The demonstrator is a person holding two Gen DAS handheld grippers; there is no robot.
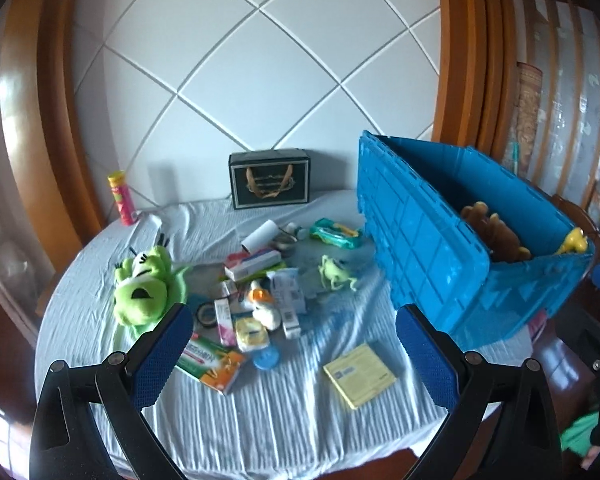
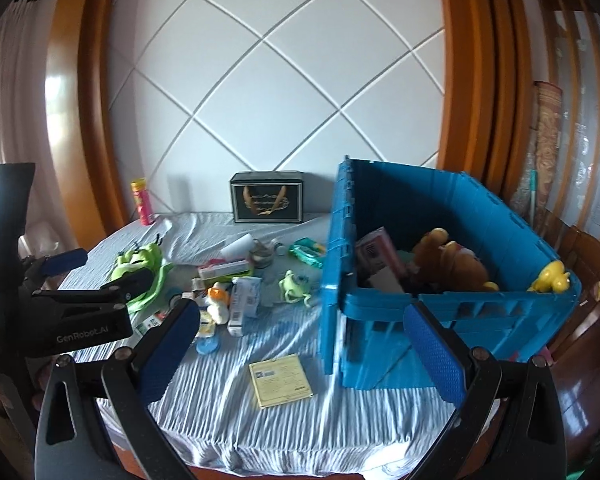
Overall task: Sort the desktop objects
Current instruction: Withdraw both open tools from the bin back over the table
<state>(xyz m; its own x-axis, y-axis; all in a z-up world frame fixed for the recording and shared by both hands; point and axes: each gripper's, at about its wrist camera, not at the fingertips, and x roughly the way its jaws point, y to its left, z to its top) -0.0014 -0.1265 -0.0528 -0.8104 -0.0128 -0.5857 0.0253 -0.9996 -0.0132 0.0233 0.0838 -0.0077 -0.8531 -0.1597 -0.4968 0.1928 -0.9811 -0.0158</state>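
Left wrist view: the left gripper [image 1: 294, 354] hangs with jaws wide apart, holding nothing, above the bench's [image 1: 284, 412] bare near strip. The yellow booklet [image 1: 359, 374] lies between its fingers, left of the blue crate [image 1: 452, 256]; the clutter pile [image 1: 252, 304] lies farther left.

Right wrist view: the right gripper [image 2: 302, 350] is likewise spread and empty, the booklet [image 2: 281, 380] just left of the crate [image 2: 440, 304].

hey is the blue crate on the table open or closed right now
Open. The blue crate's lid flap hangs outward, and a brown plush toy shows inside.
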